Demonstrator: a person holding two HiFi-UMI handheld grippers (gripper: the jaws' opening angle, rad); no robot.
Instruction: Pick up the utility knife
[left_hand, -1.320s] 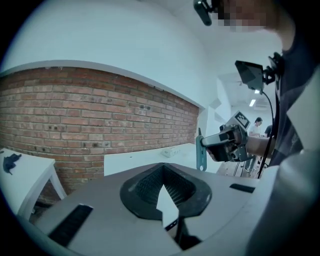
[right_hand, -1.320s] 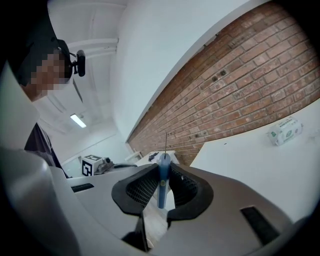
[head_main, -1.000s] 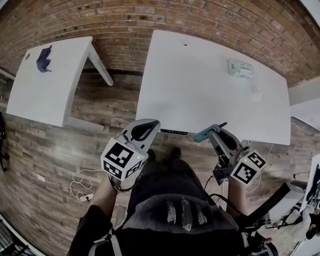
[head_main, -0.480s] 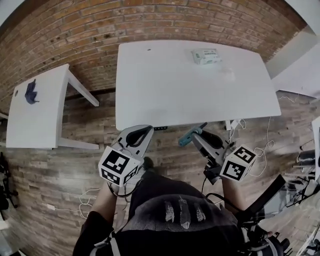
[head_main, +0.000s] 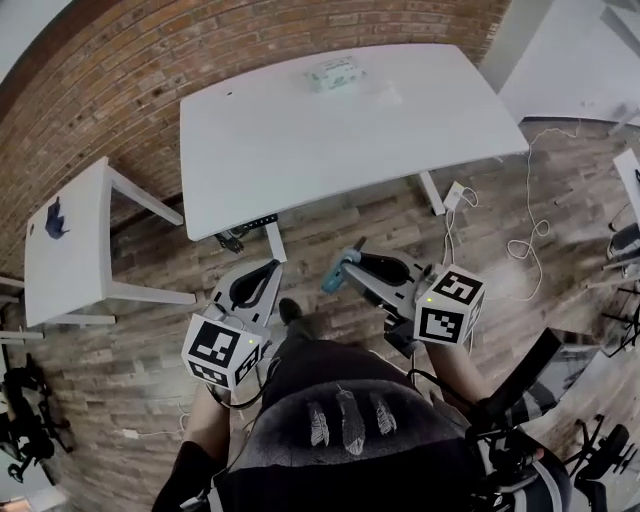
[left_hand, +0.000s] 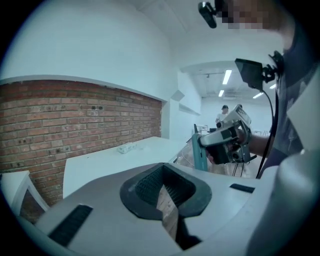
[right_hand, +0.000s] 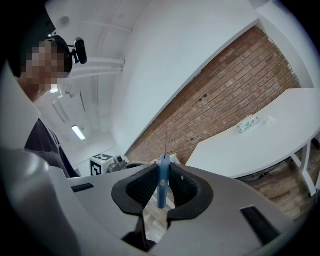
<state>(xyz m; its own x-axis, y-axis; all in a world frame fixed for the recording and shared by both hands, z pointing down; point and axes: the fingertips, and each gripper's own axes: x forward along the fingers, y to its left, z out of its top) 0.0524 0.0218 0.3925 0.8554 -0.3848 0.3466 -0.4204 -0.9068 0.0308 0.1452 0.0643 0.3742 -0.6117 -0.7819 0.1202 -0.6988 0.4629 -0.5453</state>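
**Head view**
- White table (head_main: 300, 150): upper centre of the frame, in front of the brick wall (head_main: 120, 70).
- Pack (head_main: 333, 73): a pale, flat packet near the table's far edge. Its print is too small to read, and its contents cannot be told.
- Small white table (head_main: 65, 270): left edge of the frame, with a dark blue object (head_main: 55, 218) lying on it.
- Left gripper (head_main: 260, 282): lower centre-left, above the wooden floor (head_main: 130, 400). Its marker cube (head_main: 221, 351) shows a black-and-white square pattern.
- Right gripper (head_main: 357, 270): centre, just right of the left one.
- Utility knife (head_main: 335, 273): blue, sticking out of the right gripper's tip, off the table and over the floor.
- Cables (head_main: 520, 240): white, lying loose on the floor at the right.

**Left gripper view**
- Left gripper (left_hand: 162, 187): jaws pressed together with nothing between them.
- Right gripper (left_hand: 227, 142): right of centre, with the utility knife (left_hand: 198, 152) standing upright at its front.
- Pack (left_hand: 127, 148): on the white table (left_hand: 100, 162), left of centre.

**Right gripper view**
- Right gripper (right_hand: 161, 189): jaws partly closed, clamped on the utility knife (right_hand: 162, 182). The blue body stands upright between the pads, and a thin blade rises above it.
- Pack (right_hand: 248, 123): on the white table (right_hand: 270, 140), right of the frame. Its label is unreadable.
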